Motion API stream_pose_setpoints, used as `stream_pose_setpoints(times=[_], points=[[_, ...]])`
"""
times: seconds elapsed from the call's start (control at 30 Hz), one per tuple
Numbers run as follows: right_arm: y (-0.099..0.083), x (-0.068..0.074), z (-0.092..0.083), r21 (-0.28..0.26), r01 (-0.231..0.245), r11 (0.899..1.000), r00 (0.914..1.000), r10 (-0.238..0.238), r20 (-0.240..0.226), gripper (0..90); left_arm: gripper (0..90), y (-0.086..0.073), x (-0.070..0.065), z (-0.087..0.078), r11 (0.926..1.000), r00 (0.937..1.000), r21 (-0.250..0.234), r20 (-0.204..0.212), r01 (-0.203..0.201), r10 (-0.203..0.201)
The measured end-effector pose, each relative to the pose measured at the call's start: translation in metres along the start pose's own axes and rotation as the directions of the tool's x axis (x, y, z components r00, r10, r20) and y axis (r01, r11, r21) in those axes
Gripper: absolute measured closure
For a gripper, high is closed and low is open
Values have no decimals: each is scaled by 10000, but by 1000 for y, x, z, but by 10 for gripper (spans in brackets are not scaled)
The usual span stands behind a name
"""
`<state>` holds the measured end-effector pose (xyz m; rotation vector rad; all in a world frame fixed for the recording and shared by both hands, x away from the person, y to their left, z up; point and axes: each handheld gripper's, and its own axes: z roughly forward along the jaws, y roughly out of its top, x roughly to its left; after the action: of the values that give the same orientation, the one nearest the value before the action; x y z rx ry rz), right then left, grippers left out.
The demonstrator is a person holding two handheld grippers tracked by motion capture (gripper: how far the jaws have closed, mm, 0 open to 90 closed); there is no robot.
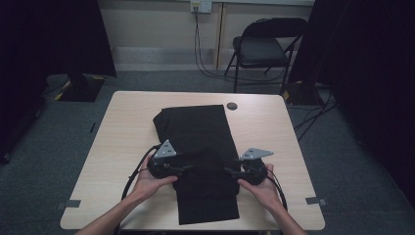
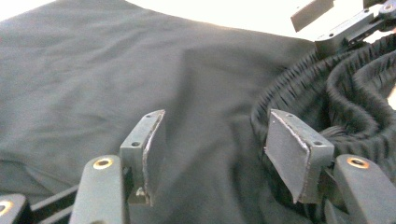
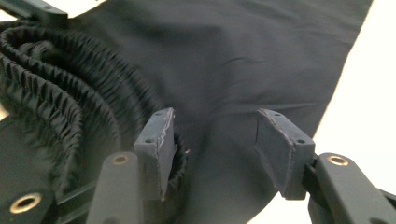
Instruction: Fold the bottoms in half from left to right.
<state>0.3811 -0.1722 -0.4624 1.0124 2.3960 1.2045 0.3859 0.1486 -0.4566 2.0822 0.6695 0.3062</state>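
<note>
Seen from the high view, a black garment [image 1: 200, 147] lies folded in a long strip down the middle of a pale wood-grain table [image 1: 122, 127], running from near the far edge to the near edge, its cloth matte and smooth. A person's 2 hands reach in from the near edge: the left gripper [image 1: 182, 169] meets the garment's left side and the right gripper [image 1: 230, 172] its right side, each topped by a grey 3-cornered plate, with looped black cables trailing back toward the near edge. A small dark round disc [image 1: 232, 105] sits close to the table's far edge, just beyond the garment's far right corner. A black folding chair [image 1: 262, 46] stands on the grey carpet beyond the table. In the left gripper view, the left gripper [image 2: 215, 149] is spread wide, its 2 flat rectangular pads hovering over smooth, softly creased fabric, with a thick ribbed, gathered elastic waistband [image 2: 345, 93] bunched beside 1 pad. In the right gripper view, the right gripper [image 3: 212, 149] is likewise spread wide over the garment [image 3: 243, 56], 1 pad touching the coiled, ridged waistband [image 3: 56, 84], the bare table bright beyond the cloth's straight edge.
</note>
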Motion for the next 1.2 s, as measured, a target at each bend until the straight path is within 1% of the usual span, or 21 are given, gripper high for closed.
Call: stream_pose_setpoints(times=[0.13,0.17,0.23,0.27,0.37,0.4,0.43,0.47,0.5,0.6,0.63,0.67,0.77,0.8,0.83,0.87,0.93,1.0,1.03,1.1,1.2], points=[[-3,12,-11,160,345,9993,9990,-340,-297,453,377,-8,-9,-8,9995,9991,266,387,-170,160],[-2,16,-14,70,547,9985,9982,-545,-230,453,377,-11,-11,-10,9991,9987,385,486,-176,157],[3,17,-18,-262,535,9982,9986,-535,-6,458,376,-15,-16,-11,9985,9976,500,660,-220,187],[11,13,-15,-744,286,9968,9995,-278,117,468,376,-18,-20,-9,9969,9955,695,894,-371,308],[18,10,-5,-783,51,9969,9999,-44,93,468,370,-18,-21,-8,9968,9941,668,1017,-437,368],[20,15,8,-406,149,9991,9998,-153,-99,468,370,-18,-21,-8,9974,9936,618,1082,-382,313],[20,15,8,-406,149,9991,9998,-153,-99,468,370,-18,-20,-8,9974,9935,626,1095,-369,299],[16,26,17,-58,369,9993,9976,-372,-590,458,369,-18,-19,-8,9978,9941,583,1058,-318,255],[16,26,17,-58,369,9993,9976,-372,-590,458,369,-19,-19,-9,9979,9949,582,988,-266,208],[-3,51,18,598,938,9938,9877,-853,-1313,449,381,-20,-13,-8,9979,9983,641,558,129,-165],[-3,51,18,598,938,9938,9877,-853,-1313,449,381,-20,-11,-8,9975,9986,677,481,196,-229],[-13,61,16,817,1244,9889,9827,-1114,-1480,446,432,-21,-8,-7,9972,9989,707,397,237,-265],[-20,68,14,937,1351,9864,9782,-1177,-1710,447,450,-23,-5,-5,9962,9997,858,196,131,-149],[-22,76,15,1040,1773,9786,9729,-1583,-1686,457,446,-24,-3,-4,9957,9998,920,157,130,-145],[-22,76,15,1040,1773,9786,9729,-1583,-1686,457,446,-24,-3,-3,9951,9998,973,100,161,-172],[-21,81,18,1062,1839,9772,9649,-1589,-2091,456,452,-26,-2,-2,9945,9996,1010,76,264,-273],[-21,84,19,1064,1872,9765,9621,-1604,-2207,456,454,-27,-1,-2,9943,9994,1006,-11,344,-344],[-18,95,20,1073,2141,9709,9503,-1816,-2529,438,472,-24,4,-4,9959,9996,859,47,273,-278],[-18,95,20,1073,2141,9709,9503,-1816,-2529,438,540,-24,4,-4,9959,9996,859,47,273,-278],[-14,96,20,897,2164,9722,9504,-1887,-2473,408,592,-16,10,-6,9969,9998,782,198,-30,15],[-2,78,19,380,1214,9919,9715,-1109,-2095,399,567,-5,27,-4,9967,9977,448,32,679,-682]])
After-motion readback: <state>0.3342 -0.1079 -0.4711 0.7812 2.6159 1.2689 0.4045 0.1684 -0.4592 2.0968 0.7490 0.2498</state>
